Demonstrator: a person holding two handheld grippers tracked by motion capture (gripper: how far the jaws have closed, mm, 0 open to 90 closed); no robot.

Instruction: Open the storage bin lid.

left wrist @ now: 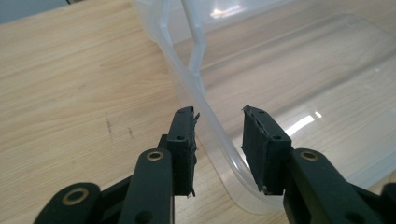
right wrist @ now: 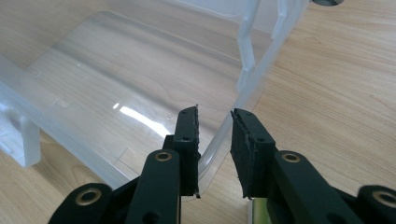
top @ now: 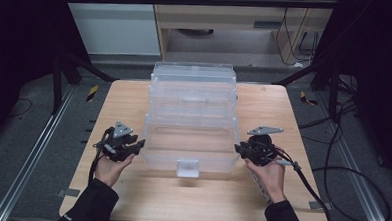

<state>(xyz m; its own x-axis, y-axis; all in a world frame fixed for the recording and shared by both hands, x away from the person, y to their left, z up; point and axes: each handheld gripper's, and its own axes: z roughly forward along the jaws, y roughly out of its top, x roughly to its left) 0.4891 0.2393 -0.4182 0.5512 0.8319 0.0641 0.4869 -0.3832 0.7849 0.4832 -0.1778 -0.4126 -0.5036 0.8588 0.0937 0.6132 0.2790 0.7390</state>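
A light wooden bench [top: 134,100] is standing in the middle of the room, its grain showing pale streaks and a few small dark scuffs in the left gripper view. Grey carpet [top: 23,133] is lying around it, with metal rails [top: 42,139] running along the floor on both sides. Yellow-and-black tape strips [top: 92,92] are sitting on the floor just beyond the bench's far corners. Black frame legs [top: 60,79] are slanting down at either side. Behind, a wooden cabinet [top: 213,21] is standing against the wall, cables [top: 292,34] hanging beside it, and a loose black cable [top: 350,197] is looping over the carpet at the right.
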